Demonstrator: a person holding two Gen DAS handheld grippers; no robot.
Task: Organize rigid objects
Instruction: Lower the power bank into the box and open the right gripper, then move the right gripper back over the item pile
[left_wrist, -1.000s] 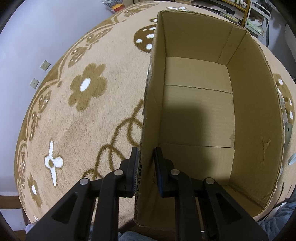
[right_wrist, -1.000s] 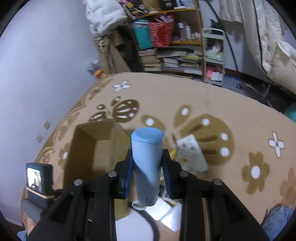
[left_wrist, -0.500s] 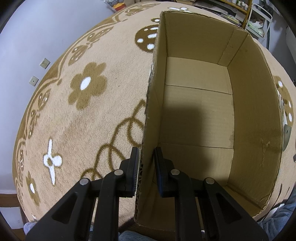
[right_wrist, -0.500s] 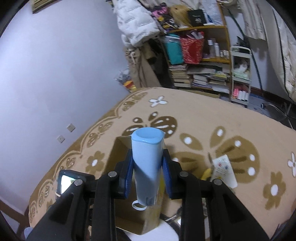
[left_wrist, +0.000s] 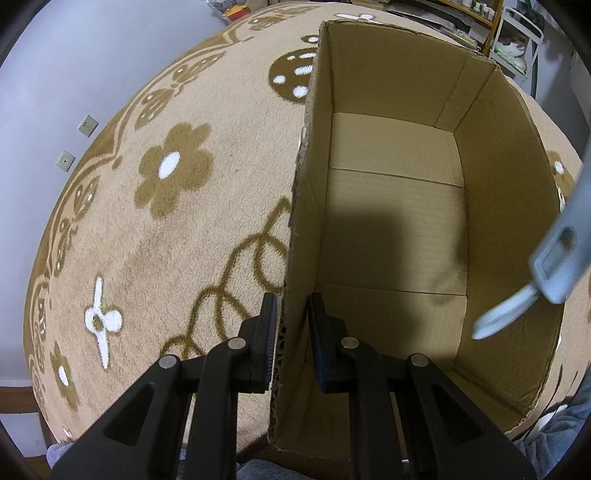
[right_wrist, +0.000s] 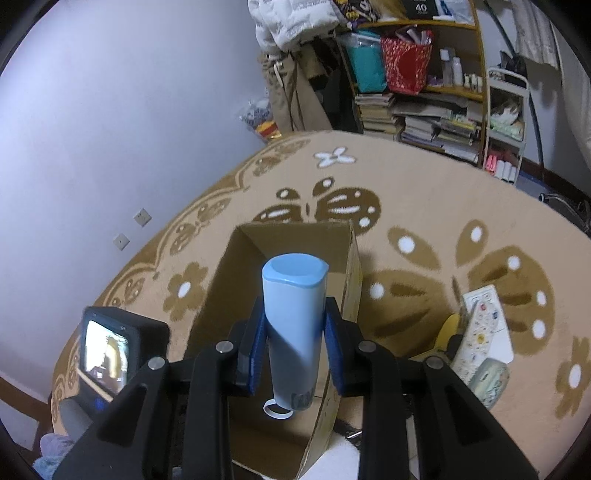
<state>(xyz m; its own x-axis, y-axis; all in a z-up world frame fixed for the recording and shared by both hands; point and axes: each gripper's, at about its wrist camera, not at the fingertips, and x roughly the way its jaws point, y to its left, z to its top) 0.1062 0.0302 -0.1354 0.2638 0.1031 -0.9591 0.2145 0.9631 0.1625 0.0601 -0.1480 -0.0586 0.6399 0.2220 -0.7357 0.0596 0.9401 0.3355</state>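
Observation:
An open, empty cardboard box stands on the carpet; it also shows in the right wrist view. My left gripper is shut on the box's left wall near its front corner. My right gripper is shut on a light blue bottle with a flat cap and a small ring at its lower end. It holds the bottle over the box opening. The bottle's lower end shows blurred at the right edge of the left wrist view, above the box's right wall.
A beige carpet with brown flowers covers the floor. Right of the box lie a white patterned card, a yellow item and a pale oval object. A bookshelf and a lilac wall stand behind.
My right gripper has carried the blue bottle left over the box; its lower end has now entered the left wrist view. The left gripper keeps its hold on the box wall.

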